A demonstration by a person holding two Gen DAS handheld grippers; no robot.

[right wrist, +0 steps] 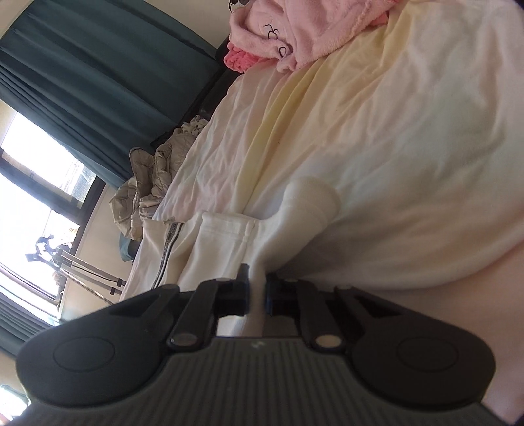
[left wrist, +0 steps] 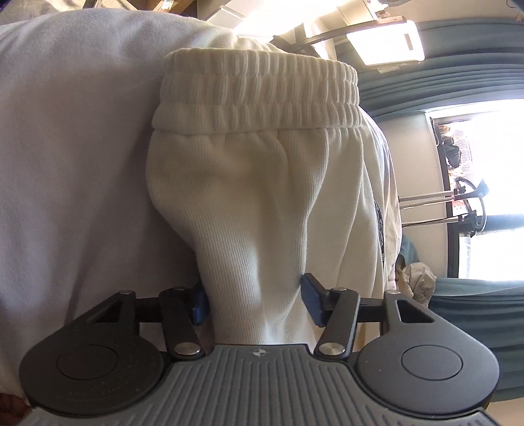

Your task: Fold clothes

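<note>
Both grippers' jaws, left point(left wrist: 255, 303) & right point(right wrist: 257, 293), clamped on ribbed cream sweatpants point(left wrist: 262, 183).

Grippers: we count two, a left gripper point(left wrist: 253, 300) and a right gripper point(right wrist: 257, 291), one in each wrist view.
Cream trousers: we count one pair point(left wrist: 262, 203), with one ribbed waistband point(left wrist: 258, 95) and one dark side stripe point(right wrist: 168, 245).
Pink fleece garments: we see one pale pink piece point(right wrist: 294, 29) at the far edge of the bed, and one brighter pink piece point(right wrist: 237, 59) under it; whether they are separate items we cannot tell.
Beige quilted items: we count one crumpled heap point(right wrist: 147, 183) off the bed's edge.
Bed sheets: we count one point(right wrist: 393, 114).
Teal curtains: we count two panels point(right wrist: 82, 65) in the right wrist view.
</note>
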